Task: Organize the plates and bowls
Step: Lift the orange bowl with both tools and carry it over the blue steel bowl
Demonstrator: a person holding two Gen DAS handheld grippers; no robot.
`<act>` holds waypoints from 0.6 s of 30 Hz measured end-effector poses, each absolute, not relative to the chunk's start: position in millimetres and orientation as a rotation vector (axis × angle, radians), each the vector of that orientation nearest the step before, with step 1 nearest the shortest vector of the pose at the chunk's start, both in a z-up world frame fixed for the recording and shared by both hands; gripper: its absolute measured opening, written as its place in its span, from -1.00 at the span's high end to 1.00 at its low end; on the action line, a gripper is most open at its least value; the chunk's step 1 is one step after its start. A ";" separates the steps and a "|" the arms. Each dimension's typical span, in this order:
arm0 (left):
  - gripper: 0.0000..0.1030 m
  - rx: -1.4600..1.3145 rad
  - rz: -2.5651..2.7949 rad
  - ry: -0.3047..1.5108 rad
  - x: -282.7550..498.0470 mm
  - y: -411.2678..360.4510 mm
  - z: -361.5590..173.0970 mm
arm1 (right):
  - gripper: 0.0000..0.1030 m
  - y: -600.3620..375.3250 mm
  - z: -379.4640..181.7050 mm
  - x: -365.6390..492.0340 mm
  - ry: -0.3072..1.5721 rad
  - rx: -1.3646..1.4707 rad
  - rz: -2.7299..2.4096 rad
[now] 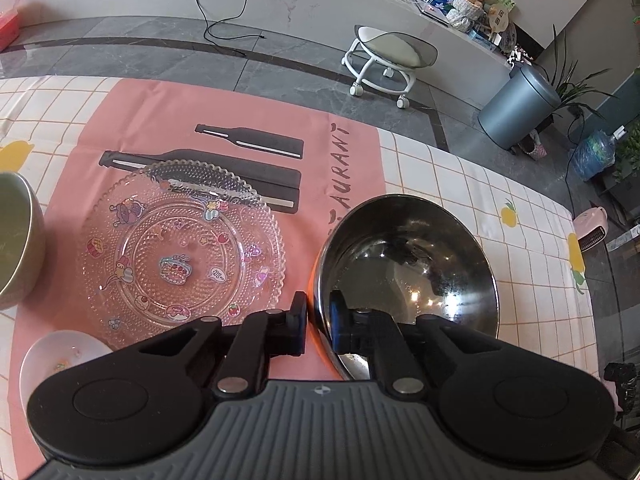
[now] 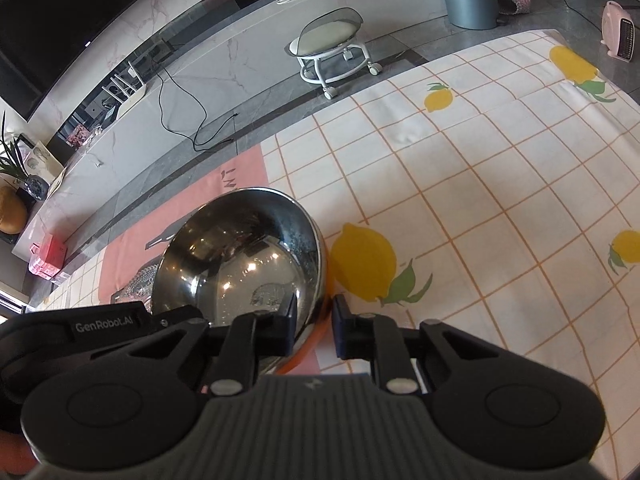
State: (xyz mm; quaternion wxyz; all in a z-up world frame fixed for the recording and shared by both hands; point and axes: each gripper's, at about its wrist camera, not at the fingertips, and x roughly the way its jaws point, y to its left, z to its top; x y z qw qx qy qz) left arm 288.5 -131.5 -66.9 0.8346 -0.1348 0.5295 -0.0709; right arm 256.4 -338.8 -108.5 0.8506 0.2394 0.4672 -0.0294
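Only from left wrist: glass plate [image 1: 180, 256]

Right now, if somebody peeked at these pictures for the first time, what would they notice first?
Probably the shiny steel bowl, gripped on its rim from two sides by the left gripper and the right gripper, one of each gripper's fingers inside and one outside. Next, the clear glass plate with cartoon stickers, lying on the pink mat just left of the bowl.
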 end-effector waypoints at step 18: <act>0.80 -0.216 -0.159 0.991 193.5 -115.6 11.1 | 0.72 -321.2 -41.0 156.9 0.889 0.509 -0.013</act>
